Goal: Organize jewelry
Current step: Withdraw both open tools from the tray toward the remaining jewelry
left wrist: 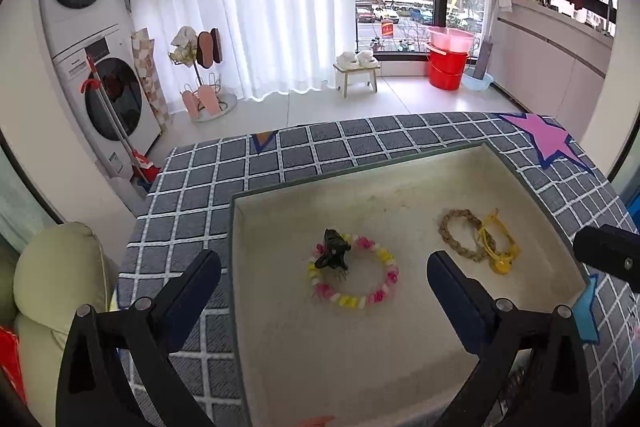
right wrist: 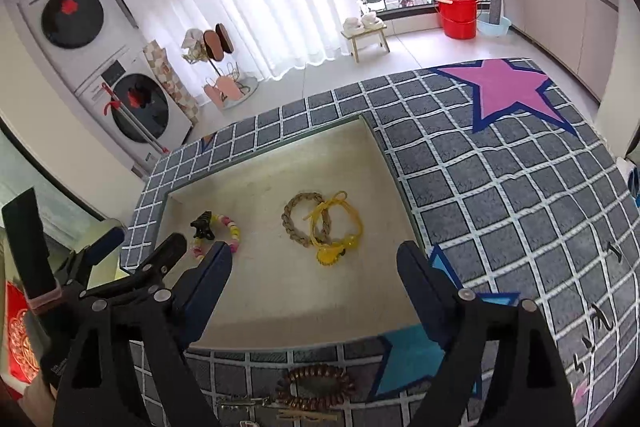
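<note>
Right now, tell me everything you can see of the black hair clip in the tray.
The black hair clip is a small claw clip, glossy and dark, plastic by the look, with thin teeth showing at its lower end. It lies in the left part of the cream tray, resting on the upper left arc of the pink, yellow and white bead bracelet, partly covering it. Nothing else touches it; no gripper holds it. Whether it is fully closed is unclear.

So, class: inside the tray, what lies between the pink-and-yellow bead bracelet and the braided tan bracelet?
Nothing: in both wrist views only bare tray floor separates the bead bracelet from the braided bracelet.
</note>
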Available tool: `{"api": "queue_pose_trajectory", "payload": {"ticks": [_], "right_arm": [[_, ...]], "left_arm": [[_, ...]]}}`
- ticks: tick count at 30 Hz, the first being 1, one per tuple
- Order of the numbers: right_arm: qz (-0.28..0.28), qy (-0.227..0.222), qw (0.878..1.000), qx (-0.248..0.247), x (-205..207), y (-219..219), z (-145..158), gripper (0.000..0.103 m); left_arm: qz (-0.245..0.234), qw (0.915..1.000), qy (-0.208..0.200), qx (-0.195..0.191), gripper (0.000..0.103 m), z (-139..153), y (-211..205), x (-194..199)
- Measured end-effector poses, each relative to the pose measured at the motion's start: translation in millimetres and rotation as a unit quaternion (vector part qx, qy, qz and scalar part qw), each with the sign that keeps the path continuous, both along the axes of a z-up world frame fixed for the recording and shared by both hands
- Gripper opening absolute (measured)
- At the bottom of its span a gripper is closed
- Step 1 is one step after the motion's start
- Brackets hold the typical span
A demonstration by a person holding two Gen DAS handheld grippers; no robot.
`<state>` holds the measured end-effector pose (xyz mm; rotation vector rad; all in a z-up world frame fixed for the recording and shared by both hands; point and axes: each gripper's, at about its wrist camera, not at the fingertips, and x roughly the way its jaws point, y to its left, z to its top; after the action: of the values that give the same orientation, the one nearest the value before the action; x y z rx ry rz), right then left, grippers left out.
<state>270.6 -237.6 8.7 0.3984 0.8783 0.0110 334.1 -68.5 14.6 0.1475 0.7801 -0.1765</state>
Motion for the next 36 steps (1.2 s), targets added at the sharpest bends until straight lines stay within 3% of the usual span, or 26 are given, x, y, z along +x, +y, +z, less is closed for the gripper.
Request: {"api": "queue_pose_trajectory", "payload": {"ticks": [4,6,9,18,27,36], "right_arm": [[-0.002,-0.015,1.0,-0.001,-15,1,9,0.094],[-0.005,-0.029,1.0,-0.009,-23,2,14,0.103],[-0.009,-0.048,0.999,-0.015,-36,4,26,0.103],[0.013,-0.016,1.0,-0.013,-59,6,37,0.103],[0.026,0.014,0.999,-0.021,-85,8,15,0.103],[0.025,0.068,0.997,-0.035,-100,5,-21,0.103]], "left_arm": [[-0.002,1.0,0.0,0.001,0.103,6,5,-16],[-0.002,1.0,-0.001,0.005,0.103,8,8,-26],[0.004,0.9999,-0.009,0.011,0.103,11,11,-36],[-0.024,0.9997,0.011,0.0,0.103,11,23,-67],[-0.04,0.9988,0.026,-0.004,0.103,-7,32,-113],[-0.06,0.9966,0.052,0.02,0.103,-35,23,-132]]}}
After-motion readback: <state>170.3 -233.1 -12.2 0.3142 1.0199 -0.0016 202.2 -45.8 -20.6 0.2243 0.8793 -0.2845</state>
